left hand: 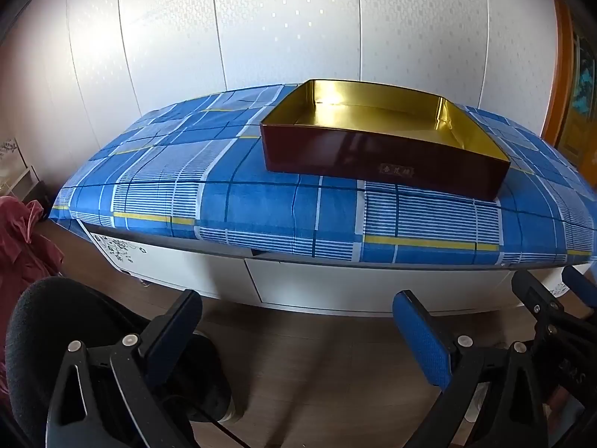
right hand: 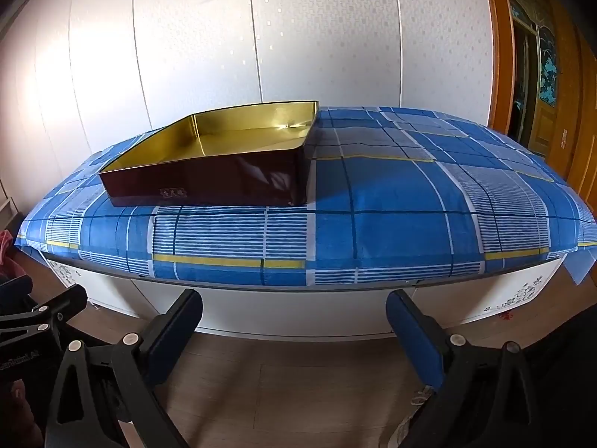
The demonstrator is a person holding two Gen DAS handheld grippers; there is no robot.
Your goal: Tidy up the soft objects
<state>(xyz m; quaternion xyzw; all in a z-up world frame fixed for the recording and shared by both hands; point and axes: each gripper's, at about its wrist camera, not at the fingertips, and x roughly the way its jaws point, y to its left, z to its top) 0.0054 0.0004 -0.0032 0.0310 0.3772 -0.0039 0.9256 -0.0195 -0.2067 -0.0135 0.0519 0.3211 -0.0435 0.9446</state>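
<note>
Left wrist view, left to right: red cloth bunched at the far left edge, low beside the table, off its top. Dark round foam thing at lower left, can't tell what it is. Left gripper low in front of the table edge over wood floor, jaws spread wide, nothing between them, touching nothing. Blue plaid cloth covers the tabletop. Tin box sits on the cloth right of centre, dark red outside, gold inside, lid off, nothing in it. Part of the right gripper shows at the far right edge.

Right wrist view, left to right: scrap of red cloth at the left edge, below table level. Box on the left half of the plaid cloth, open, bare gold interior. Right gripper in front of the table, jaws wide apart, empty, clear of the cloth. White panelled wall behind. Wooden door at far right. A shoe on the floor by the right finger.
</note>
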